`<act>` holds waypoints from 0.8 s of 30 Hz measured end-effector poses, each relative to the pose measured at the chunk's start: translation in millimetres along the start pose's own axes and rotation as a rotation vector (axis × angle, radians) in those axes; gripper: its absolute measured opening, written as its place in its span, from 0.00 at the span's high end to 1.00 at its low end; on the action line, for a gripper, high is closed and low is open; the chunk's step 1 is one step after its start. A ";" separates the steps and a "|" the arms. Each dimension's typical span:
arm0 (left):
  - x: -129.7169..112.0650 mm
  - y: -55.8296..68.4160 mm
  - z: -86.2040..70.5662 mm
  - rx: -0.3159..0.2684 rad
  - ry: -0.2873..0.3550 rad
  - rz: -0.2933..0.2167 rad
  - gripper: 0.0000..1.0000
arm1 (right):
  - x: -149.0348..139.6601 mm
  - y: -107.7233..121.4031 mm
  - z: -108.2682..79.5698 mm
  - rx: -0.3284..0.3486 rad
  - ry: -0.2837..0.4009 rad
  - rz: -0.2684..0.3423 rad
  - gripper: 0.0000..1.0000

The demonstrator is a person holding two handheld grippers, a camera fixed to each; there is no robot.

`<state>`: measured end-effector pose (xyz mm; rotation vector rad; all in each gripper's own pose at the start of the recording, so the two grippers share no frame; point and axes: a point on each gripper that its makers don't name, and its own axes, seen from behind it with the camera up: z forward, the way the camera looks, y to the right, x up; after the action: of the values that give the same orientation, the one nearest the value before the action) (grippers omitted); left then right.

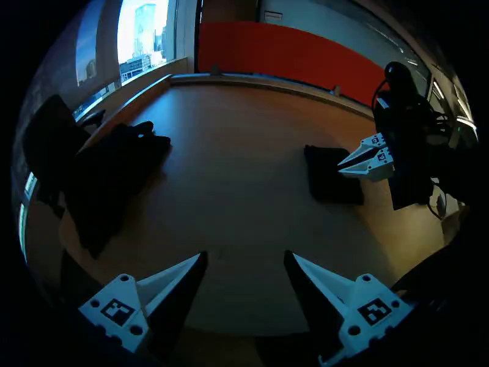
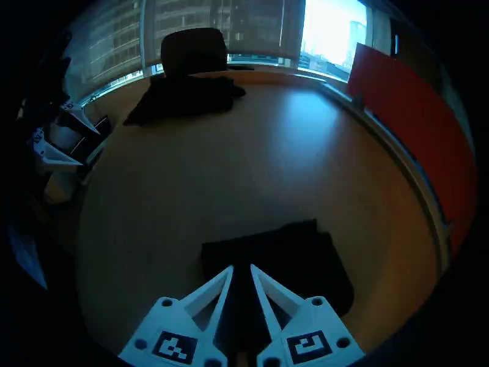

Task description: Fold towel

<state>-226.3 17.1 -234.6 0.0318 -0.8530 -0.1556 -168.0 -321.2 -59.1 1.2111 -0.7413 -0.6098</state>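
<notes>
Right gripper view: right hand-held gripper barely parted above towel; left hand-held gripper wide, empty.

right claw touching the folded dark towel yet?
Cannot tell. In the right gripper view the right claw overlaps the folded dark towel, tips nearly together; left gripper view shows the same overlap, but neither shows contact or a gap.

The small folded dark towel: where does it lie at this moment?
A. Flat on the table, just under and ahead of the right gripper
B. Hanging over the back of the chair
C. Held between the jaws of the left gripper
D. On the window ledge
A: in the right gripper view the folded towel lies flat on the wooden table, beneath the right gripper.
</notes>
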 end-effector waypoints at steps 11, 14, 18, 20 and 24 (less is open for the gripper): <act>-0.5 0.8 1.9 -0.001 -0.003 0.004 0.08 | -0.1 -1.8 -6.9 0.008 0.001 0.001 0.39; -0.3 1.8 2.4 -0.001 -0.002 0.005 0.08 | -1.6 -0.9 -8.7 0.001 0.003 0.010 0.34; 1.0 3.8 2.9 -0.003 0.000 0.005 0.08 | -4.2 0.2 -11.3 -0.013 0.009 0.032 0.34; 1.8 4.3 3.1 -0.003 0.002 0.006 0.08 | -6.6 -0.2 -12.8 -0.019 0.011 0.041 0.33; 3.5 4.7 3.4 -0.003 0.006 0.009 0.08 | -15.4 -1.7 -15.7 -0.029 0.006 0.056 0.34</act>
<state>-226.0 21.4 -229.3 0.0261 -0.8464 -0.1486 -165.4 -300.5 -66.3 1.1610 -0.7565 -0.5682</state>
